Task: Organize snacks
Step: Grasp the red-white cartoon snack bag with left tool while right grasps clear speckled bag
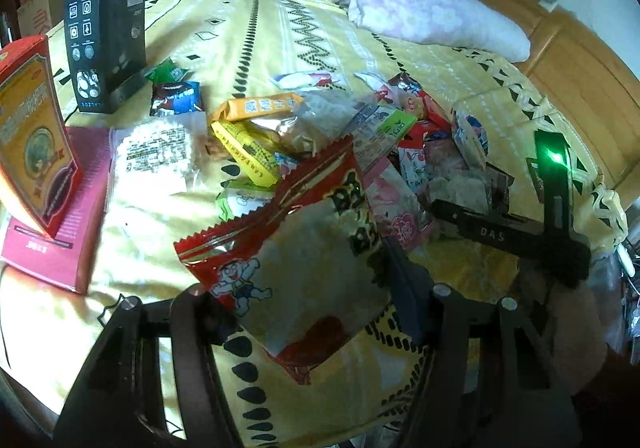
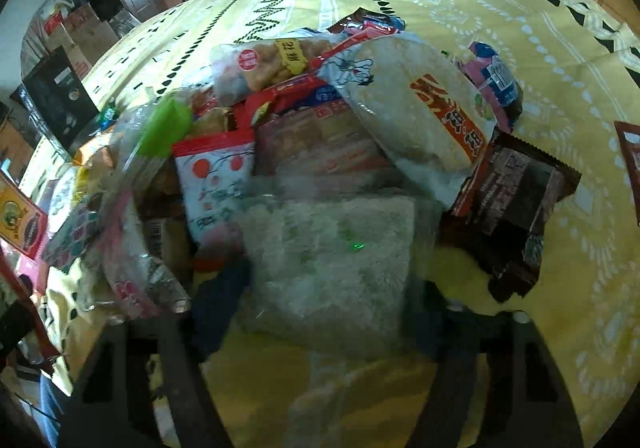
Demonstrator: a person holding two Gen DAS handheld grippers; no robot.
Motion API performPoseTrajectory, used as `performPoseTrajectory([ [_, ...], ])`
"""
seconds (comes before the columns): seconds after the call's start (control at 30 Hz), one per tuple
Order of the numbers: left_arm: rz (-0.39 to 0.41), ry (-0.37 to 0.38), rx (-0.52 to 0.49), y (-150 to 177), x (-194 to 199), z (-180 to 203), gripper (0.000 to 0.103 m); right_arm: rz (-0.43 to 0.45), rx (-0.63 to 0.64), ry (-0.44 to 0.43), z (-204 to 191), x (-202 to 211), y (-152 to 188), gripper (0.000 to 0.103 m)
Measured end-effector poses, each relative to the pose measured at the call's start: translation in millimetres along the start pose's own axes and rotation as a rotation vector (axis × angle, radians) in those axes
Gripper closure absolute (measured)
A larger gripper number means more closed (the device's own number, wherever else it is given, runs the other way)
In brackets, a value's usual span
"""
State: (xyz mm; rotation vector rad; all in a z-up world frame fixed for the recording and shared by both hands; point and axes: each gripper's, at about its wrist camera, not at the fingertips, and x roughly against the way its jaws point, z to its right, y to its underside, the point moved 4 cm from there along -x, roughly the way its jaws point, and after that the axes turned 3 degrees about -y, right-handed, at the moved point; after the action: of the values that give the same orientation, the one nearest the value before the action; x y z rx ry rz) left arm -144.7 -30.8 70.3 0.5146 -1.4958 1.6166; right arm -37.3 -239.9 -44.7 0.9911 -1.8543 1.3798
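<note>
We see the left claw (image 1: 308,304) clamped on a red-and-white snack bag (image 1: 296,268) over the bed (image 1: 260,27). The right claw (image 2: 320,288) straddles a pale clear-wrapped packet (image 2: 332,260); the snack pile (image 2: 320,119) lies at twelve o'clock, grip unclear.

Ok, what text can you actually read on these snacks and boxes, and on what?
"DAS": black bar, right of the snacks.
"麻花": yellow label on the clear twist-snack packet.
Red snack bag, orange packet, black box: print too blurred or hidden to read.
</note>
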Motion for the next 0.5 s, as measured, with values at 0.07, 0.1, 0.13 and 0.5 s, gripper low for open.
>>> performPoseTrajectory([
  [0.07,0.014,-0.002,-0.016,-1.6,4.1,1.5,0.040,0.004,-0.010,-0.024,0.1,8.2,2.5,0.043],
  [0.1,0.023,-0.008,-0.027,-2.5,6.7,2.4,0.040,0.012,-0.016,-0.032,0.7,14.1,3.8,0.043],
  [0.13,0.037,-0.020,-0.045,-5.0,11.0,2.9,0.040,0.026,-0.017,-0.040,-0.2,21.3,4.7,0.043],
  [0.5,0.104,-0.100,-0.070,-30.6,31.8,-9.9,0.041,0.232,-0.027,-0.120,-16.0,117.9,-11.8,0.044],
])
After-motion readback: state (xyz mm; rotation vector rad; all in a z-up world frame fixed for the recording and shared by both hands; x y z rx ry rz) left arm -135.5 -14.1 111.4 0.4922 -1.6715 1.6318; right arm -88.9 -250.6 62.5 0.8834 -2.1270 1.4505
